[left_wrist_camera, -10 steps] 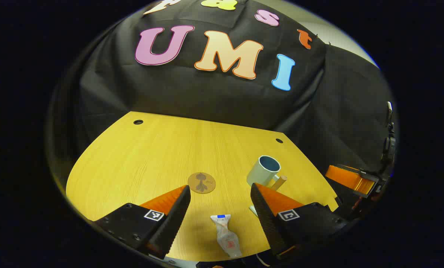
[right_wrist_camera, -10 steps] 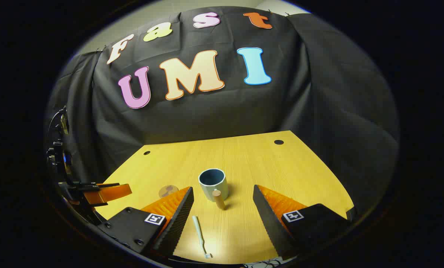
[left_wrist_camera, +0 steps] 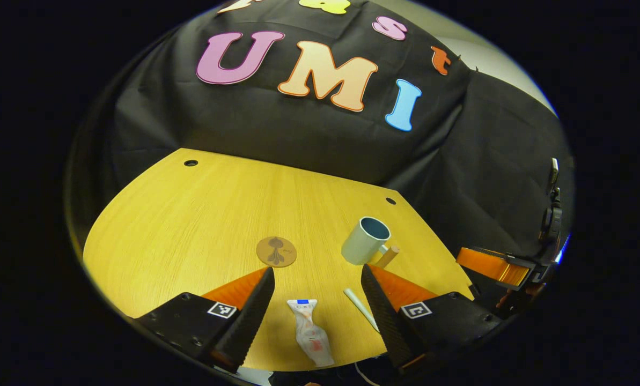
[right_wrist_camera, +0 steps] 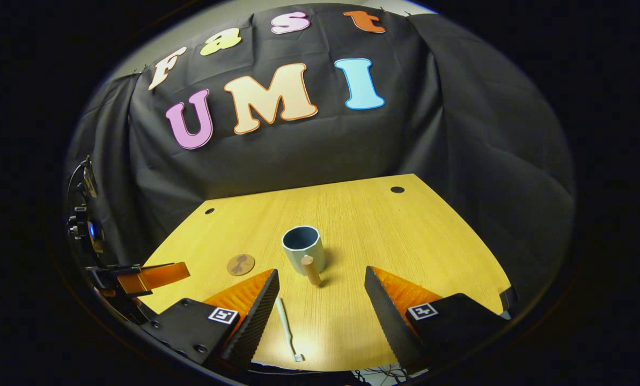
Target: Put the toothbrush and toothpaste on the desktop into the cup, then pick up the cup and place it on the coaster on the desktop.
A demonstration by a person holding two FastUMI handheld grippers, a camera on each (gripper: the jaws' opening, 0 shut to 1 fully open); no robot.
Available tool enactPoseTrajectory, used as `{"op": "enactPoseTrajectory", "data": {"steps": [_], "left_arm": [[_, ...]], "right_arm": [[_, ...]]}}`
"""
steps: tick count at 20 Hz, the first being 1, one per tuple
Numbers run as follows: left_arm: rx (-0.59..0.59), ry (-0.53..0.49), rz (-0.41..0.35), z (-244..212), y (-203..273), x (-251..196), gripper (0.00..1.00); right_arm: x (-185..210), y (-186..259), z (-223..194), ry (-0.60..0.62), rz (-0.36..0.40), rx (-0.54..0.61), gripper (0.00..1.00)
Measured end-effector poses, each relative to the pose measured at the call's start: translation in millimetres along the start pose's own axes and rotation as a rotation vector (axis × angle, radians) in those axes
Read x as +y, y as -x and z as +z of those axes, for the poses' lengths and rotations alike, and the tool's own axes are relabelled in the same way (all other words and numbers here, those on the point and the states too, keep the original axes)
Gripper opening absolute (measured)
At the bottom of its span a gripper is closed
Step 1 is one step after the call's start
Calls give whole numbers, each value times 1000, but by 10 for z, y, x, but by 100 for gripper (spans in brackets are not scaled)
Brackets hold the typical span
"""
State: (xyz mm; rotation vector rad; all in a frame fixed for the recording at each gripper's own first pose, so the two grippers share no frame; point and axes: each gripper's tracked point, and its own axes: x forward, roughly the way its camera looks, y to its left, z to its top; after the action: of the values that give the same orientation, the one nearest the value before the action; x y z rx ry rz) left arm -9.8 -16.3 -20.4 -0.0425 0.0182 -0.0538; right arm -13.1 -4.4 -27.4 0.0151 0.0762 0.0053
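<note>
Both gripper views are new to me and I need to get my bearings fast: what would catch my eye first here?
The pale cup with a wooden handle stands upright mid-desk, empty as far as its dark inside shows. Nearer, the toothbrush lies flat by the right hand-held gripper, and the toothpaste tube lies flat between the open fingers of the left hand-held gripper. The round brown coaster sits bare, left of the cup.

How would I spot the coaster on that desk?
Start at the yellow wooden desktop and find the pale cup with the wooden handle. The coaster lies apart from it: a flat brown disc with a dark motif, the only round, flat thing there.
</note>
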Motion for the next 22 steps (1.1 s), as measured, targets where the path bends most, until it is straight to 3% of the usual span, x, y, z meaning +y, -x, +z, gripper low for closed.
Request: {"op": "enactPoseTrajectory", "data": {"steps": [3,7,9,12,13,14,15,19,21,22], "left_arm": [[3,4,4,-35,28,-18,95],[-7,31,29,-86,84,8,95],[-35,50,40,-34,127,26,95],[-43,52,76,-91,210,111,93],[-42,54,88,-109,228,132,94],[-38,56,98,-133,252,152,94],[-39,57,109,-157,288,184,94],[-49,89,160,-245,416,331,95],[-44,95,185,-311,497,394,94],[-39,92,201,-349,536,448,94]], "right_arm": [[8,-19,-95,11,5,23,94],[83,-70,-204,26,33,56,98],[155,-82,-263,37,57,76,94],[279,-118,-361,62,95,113,99],[318,-134,-405,74,107,131,95],[326,-135,-474,88,119,152,99],[379,-130,-530,106,132,174,94],[441,-214,-775,209,140,285,99],[492,-299,-887,253,149,341,94],[530,-347,-954,270,157,374,99]]}}
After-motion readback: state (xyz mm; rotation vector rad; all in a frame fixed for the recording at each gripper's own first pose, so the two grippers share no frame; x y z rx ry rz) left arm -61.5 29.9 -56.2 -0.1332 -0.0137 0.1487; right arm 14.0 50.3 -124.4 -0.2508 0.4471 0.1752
